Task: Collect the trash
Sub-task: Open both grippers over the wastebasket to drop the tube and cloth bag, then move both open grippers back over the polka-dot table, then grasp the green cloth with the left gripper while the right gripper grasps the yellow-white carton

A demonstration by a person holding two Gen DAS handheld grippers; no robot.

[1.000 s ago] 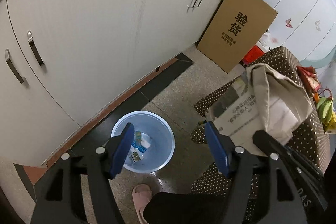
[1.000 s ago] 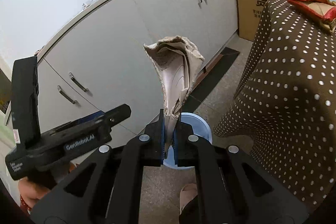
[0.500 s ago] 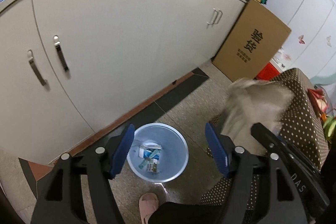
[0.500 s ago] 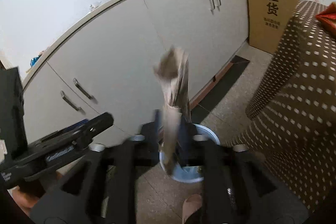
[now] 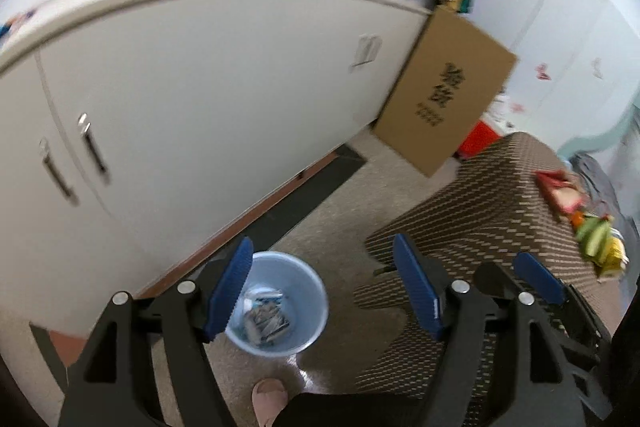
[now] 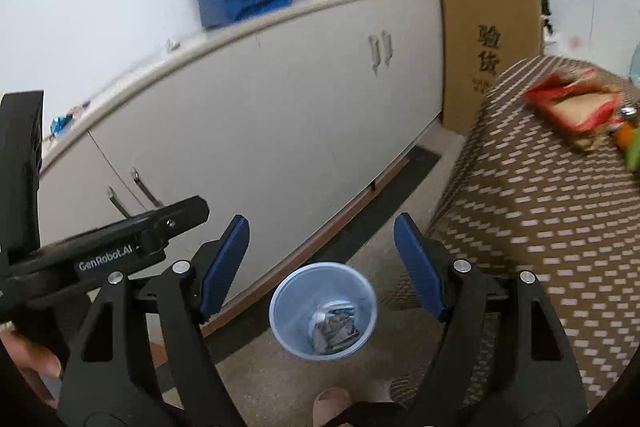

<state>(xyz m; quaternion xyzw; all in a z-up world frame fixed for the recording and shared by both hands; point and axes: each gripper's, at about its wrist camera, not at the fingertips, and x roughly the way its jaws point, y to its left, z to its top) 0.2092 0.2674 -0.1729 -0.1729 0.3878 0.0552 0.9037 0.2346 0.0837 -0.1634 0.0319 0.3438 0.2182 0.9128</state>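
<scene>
Blue bin holding crumpled wrappers, both hand-held grippers opening, empty

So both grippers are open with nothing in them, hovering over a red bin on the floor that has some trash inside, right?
Not quite: the bin is light blue, not red, as the right wrist view shows. The rest stands: the left gripper and right gripper have their jaws opening with nothing between them, and the trash lies in the bin on the floor.
</scene>
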